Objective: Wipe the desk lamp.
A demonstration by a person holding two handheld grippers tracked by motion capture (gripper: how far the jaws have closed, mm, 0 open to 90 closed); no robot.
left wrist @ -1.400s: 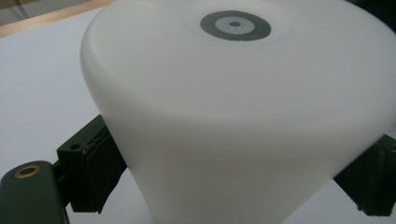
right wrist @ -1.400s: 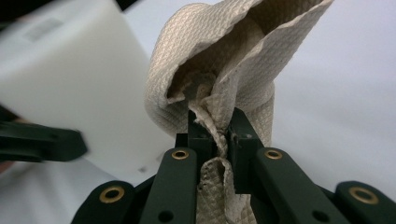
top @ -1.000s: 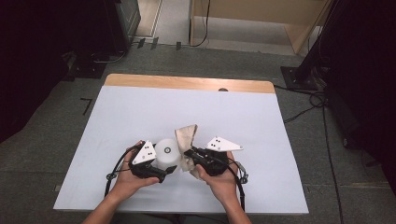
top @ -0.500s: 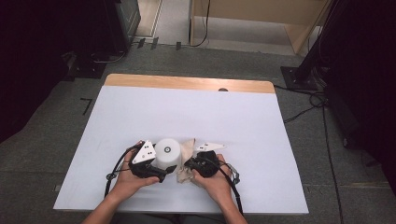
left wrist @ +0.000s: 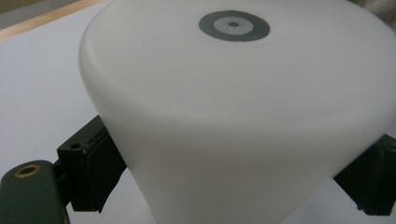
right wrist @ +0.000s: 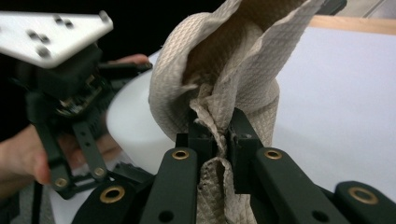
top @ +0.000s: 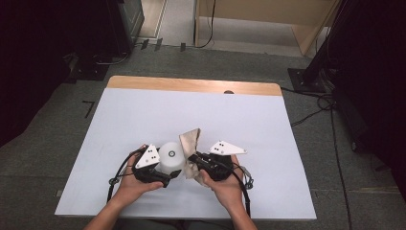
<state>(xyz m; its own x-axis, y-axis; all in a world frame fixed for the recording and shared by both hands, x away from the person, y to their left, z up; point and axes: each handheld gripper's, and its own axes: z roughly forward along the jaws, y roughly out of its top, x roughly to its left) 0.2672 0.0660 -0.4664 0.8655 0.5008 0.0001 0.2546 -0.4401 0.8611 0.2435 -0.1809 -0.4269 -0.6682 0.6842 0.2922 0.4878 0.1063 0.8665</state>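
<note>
A white bench (top: 143, 115) with a wooden far edge stands on a grey floor, dark equipment around it. Near its front edge, the left tongs (top: 168, 178) are spread wide and clamp an upturned white cup (top: 171, 157), one pad on each side of its wall. Just to the right, touching the cup, a crumpled brown paper towel (top: 190, 142) rises from the right tongs (top: 190, 159), which are nearly closed and pinch its bunched middle.

The cup (top: 171, 157) sits upside down on the counter (top: 143, 115) between my left fingers (left wrist: 88, 172); the paper towel (top: 190, 143), pinched in my right fingers (right wrist: 201, 135), touches its right side.
</note>
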